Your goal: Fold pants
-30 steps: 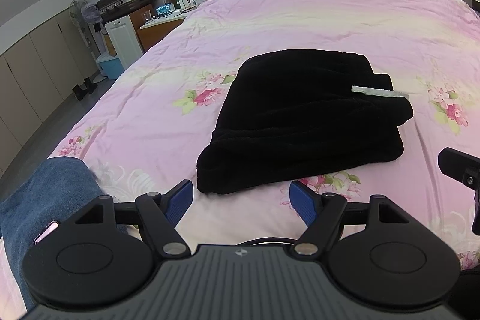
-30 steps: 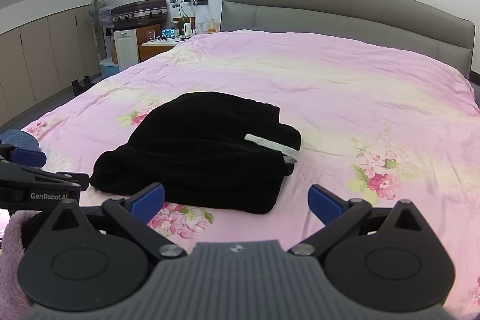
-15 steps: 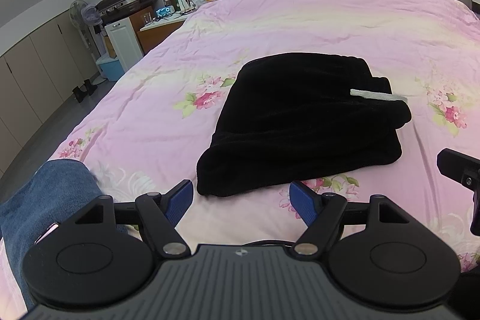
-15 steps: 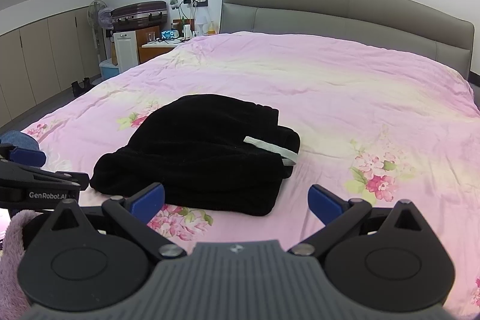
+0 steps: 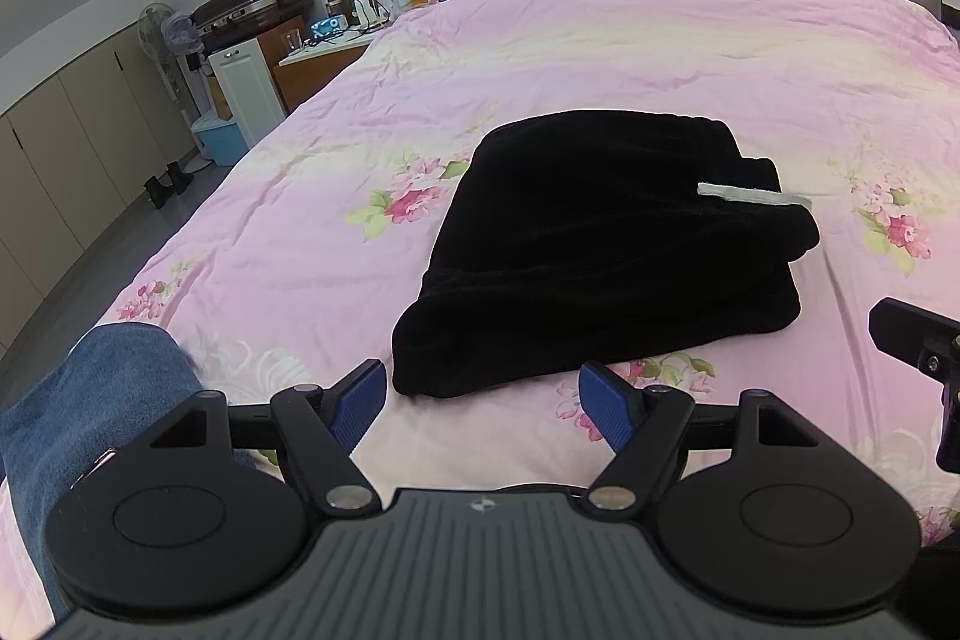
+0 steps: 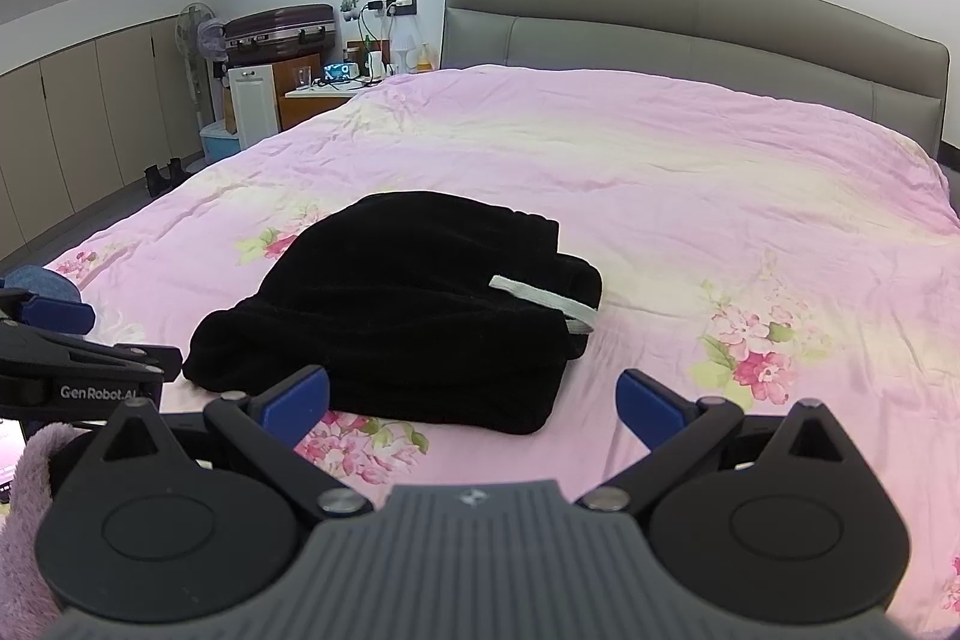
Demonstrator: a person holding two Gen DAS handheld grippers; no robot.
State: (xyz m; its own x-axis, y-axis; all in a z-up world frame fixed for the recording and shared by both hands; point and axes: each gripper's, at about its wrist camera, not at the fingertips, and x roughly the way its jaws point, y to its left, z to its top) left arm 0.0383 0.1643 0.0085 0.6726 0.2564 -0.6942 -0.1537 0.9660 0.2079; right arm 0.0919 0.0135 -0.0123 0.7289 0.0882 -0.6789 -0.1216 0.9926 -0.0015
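Black pants (image 5: 600,250) lie folded into a thick bundle on the pink floral bedspread (image 5: 600,40), with a grey-white strip (image 5: 753,195) on top at the right. They also show in the right wrist view (image 6: 408,310). My left gripper (image 5: 483,400) is open and empty, held just short of the bundle's near edge. My right gripper (image 6: 474,394) is open and empty, also short of the near edge. The left gripper's side shows at the left of the right wrist view (image 6: 60,364).
A grey headboard (image 6: 690,16) stands at the far end of the bed. A nightstand with small items (image 6: 327,91), a suitcase (image 6: 279,31) and a fan (image 6: 195,34) stand at the left. A leg in blue jeans (image 5: 90,400) is by the bed's near left corner.
Both grippers have drawn back and up slightly; the pants sit a little lower in both views. Both stay open. The pants have not moved.
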